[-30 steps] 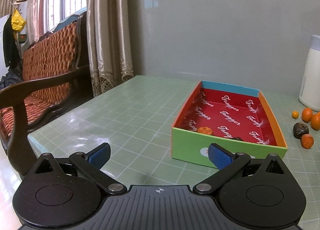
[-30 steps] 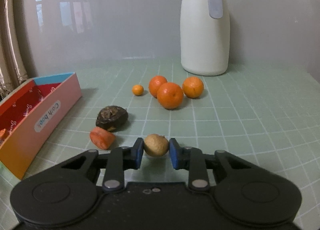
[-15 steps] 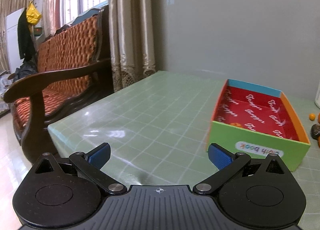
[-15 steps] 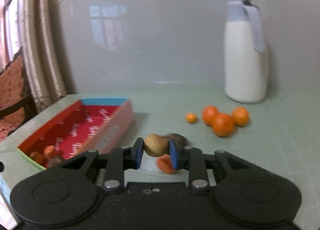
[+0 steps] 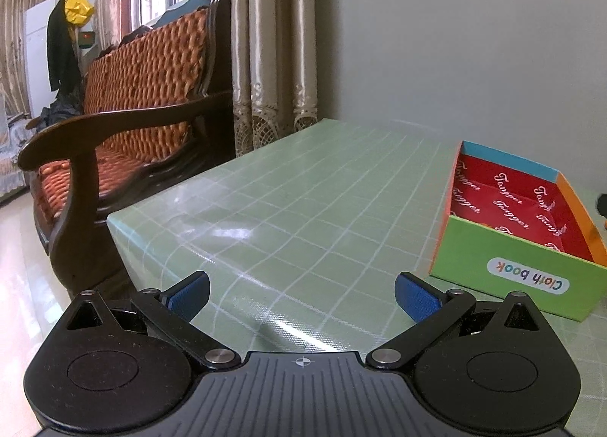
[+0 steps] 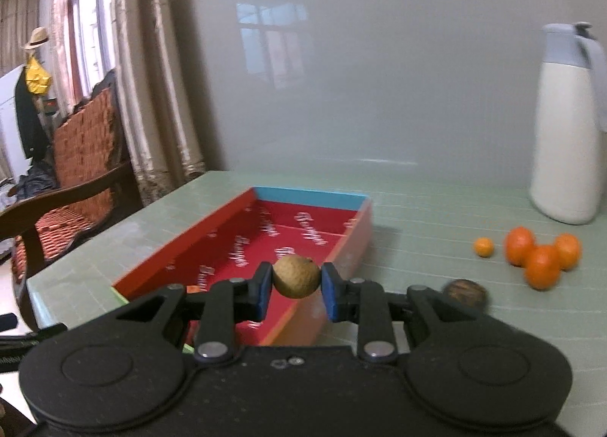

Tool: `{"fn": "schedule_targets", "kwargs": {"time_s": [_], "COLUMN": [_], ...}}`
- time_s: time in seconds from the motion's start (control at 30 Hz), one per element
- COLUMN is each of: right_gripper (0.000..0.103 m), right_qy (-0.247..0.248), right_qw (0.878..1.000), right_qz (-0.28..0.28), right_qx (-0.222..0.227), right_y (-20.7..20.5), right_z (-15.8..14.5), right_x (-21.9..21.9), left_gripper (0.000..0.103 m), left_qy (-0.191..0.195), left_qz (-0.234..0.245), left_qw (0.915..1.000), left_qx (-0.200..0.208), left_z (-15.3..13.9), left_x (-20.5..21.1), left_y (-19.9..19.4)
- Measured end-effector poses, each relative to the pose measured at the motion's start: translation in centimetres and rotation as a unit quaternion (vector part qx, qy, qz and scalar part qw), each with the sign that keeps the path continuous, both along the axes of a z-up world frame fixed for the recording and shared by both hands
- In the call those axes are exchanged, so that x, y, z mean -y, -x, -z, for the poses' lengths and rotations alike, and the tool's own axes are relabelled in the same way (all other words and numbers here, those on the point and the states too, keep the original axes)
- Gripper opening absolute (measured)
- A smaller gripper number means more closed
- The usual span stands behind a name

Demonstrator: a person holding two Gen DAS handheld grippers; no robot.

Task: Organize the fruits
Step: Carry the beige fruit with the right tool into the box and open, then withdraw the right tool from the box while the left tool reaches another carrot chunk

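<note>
My right gripper [image 6: 296, 280] is shut on a small tan round fruit [image 6: 296, 276] and hangs above the near right wall of the colourful box [image 6: 242, 224] with a red printed lining. Three oranges [image 6: 541, 254], a tiny orange one [image 6: 483, 247] and a dark wrinkled fruit [image 6: 465, 293] lie on the table to the right of the box. In the left wrist view my left gripper [image 5: 302, 297] stands open over bare table, with the same box [image 5: 516, 270] to its right. Whatever is at the box's near end is hidden.
A white jug [image 6: 567, 125] stands at the back right by the grey wall. The green gridded table [image 5: 303, 201] ends at an edge on the left, and a wooden sofa [image 5: 125, 125] stands beyond it with curtains behind.
My right gripper has lifted and swung left with the tan fruit, from the loose fruits to above the box. My left gripper has drifted left, away from the box, still open.
</note>
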State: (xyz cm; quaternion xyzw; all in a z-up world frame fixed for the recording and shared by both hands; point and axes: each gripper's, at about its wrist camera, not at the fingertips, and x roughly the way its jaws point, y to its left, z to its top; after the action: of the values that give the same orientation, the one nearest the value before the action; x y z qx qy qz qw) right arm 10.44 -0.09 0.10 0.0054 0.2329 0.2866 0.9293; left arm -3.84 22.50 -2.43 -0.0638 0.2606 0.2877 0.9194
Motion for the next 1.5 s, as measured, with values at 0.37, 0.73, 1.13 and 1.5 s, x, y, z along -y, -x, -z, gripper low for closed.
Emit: {"fn": "schedule_targets", "kwargs": {"time_s": [0.37,0.73,1.13,1.5], "right_gripper": [0.027,0.027,0.041,0.082], "right_qy": [0.009,0.027,0.007,-0.035], "right_qw": [1.0,0.999,0.999,0.999], "right_qz": [-0.025,-0.035,-0.037,0.009], "right_qx": [-0.011,-0.026,-0.031,0.017], "right_y": [-0.6,-0.9,-0.9,-0.1], "right_z": [1.0,2.3,2.4,0.0], "right_x": [-2.7,-3.8,-3.3,0.5], "left_gripper": [0.103,0.103,0.103,0.103], "left_qy": [0.001,0.002,0.0,-0.01], "left_qz": [-0.001,0.001,0.004,0.029], "left_qw": [1.0,0.9999,0.9999,0.9995], "left_qx": [-0.008,-0.014,-0.015,0.003], "left_z": [0.3,0.6,0.6,-0.8], "left_x": [-0.1,0.2,0.4,2.0], "left_y": [-0.1,-0.3,-0.3,-0.6]}}
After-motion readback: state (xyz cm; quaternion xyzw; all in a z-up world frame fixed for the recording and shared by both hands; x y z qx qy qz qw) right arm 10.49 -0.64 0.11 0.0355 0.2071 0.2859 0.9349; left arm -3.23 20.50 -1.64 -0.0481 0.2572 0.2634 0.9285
